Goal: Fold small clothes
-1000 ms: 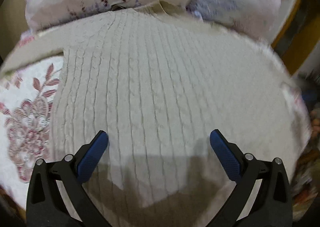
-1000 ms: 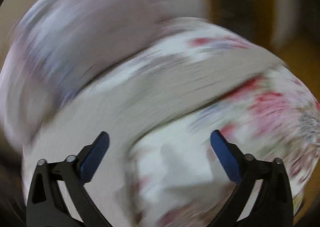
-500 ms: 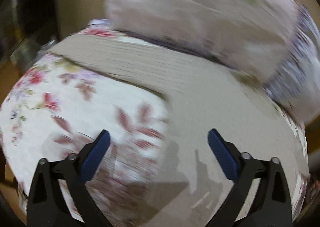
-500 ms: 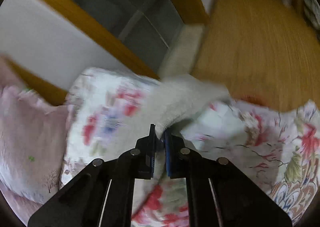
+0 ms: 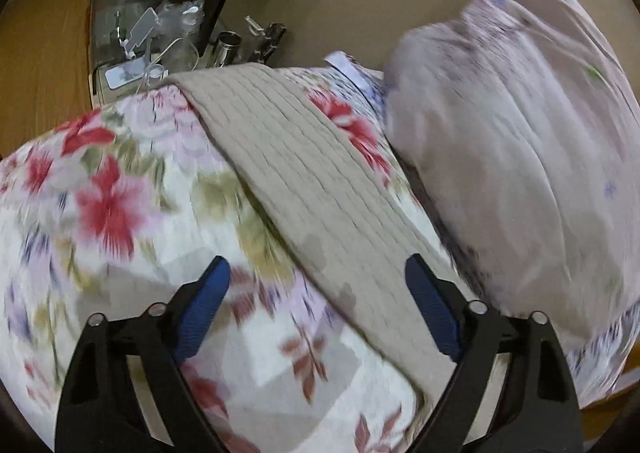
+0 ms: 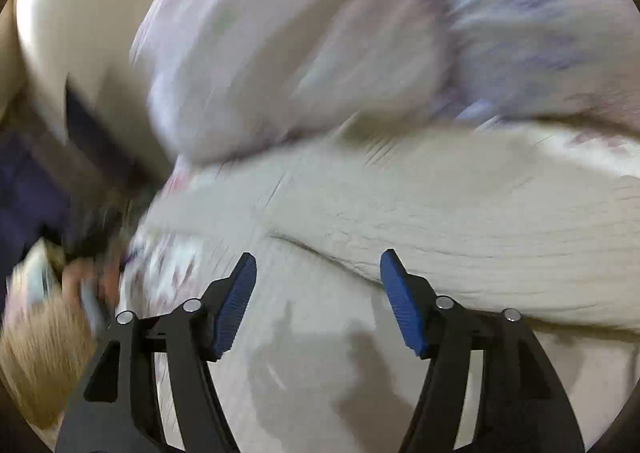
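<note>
A cream ribbed knit sweater lies on the floral bedspread. In the left wrist view one long sleeve (image 5: 296, 173) runs diagonally from the far edge of the bed toward my left gripper (image 5: 318, 301), which is open and empty just above the sleeve's near part. In the right wrist view the sweater (image 6: 460, 221) fills the middle, with a sleeve folded over the body. My right gripper (image 6: 318, 293) is open and empty above the fold's edge. This view is blurred by motion.
A pale pink pillow (image 5: 520, 141) lies at the head of the bed and also shows in the right wrist view (image 6: 300, 53). A bedside stand with glass items and cables (image 5: 160, 33) is past the bed's far left edge. The floral bedspread (image 5: 112, 193) covers the bed.
My right gripper held a sleeve end shut half a second ago; now it is open over the sweater with the sleeve laid across. My left gripper swung left, from the body to the other sleeve.
</note>
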A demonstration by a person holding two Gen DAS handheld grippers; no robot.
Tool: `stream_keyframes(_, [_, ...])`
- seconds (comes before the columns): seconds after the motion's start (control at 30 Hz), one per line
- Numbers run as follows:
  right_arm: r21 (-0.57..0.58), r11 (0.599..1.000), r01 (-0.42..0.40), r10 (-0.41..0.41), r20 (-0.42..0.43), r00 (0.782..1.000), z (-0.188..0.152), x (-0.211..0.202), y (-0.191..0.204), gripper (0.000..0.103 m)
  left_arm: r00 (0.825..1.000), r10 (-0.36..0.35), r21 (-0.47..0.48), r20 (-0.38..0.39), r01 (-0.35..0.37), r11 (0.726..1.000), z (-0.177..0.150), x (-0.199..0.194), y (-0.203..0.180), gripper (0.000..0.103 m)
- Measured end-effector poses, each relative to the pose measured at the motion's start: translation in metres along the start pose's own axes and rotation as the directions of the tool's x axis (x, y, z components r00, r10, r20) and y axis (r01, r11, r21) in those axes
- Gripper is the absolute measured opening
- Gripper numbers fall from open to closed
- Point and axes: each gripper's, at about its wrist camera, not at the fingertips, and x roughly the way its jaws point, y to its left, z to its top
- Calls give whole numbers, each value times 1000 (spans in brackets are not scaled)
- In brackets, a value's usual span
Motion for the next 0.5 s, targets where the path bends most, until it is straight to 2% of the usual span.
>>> stream_keyframes(0.03, [2, 1000, 8, -8, -1, 1000, -1, 0, 2, 71, 1000, -6, -8, -9, 6, 1000, 9, 4, 4, 81])
stream_keyframes(0.07, [22, 999, 42, -42, 3, 999, -1, -2, -3, 80, 1000, -7, -15, -11, 7, 1000, 12, 9, 3, 78])
stream_keyframes(0.1, [41, 997, 61, -61, 7, 998, -4, -13, -6, 84, 1000, -9, -24, -12, 9, 1000, 17, 12, 6, 73])
stream_keyframes(0.2, [166, 978, 128, -129, -1, 992, -7, -26, -42, 85, 999, -36, -99, -3, 35, 995, 28, 18, 18, 65])
stream_keyframes(0.33, [297, 936, 191, -202, 8, 979, -20, -50, -83, 85, 996, -91, -209, 22, 94, 973, 49, 22, 35, 62])
stream_keyframes(0.47, [311, 923, 226, -238, 3, 971, -28, -59, -96, 85, 998, -69, -233, 13, 70, 970, 64, 31, 40, 31])
stream_keyframes(0.5, [305, 925, 228, -240, 0, 971, -29, -59, -97, 85, 999, -54, -230, 3, 54, 972, 65, 34, 39, 19])
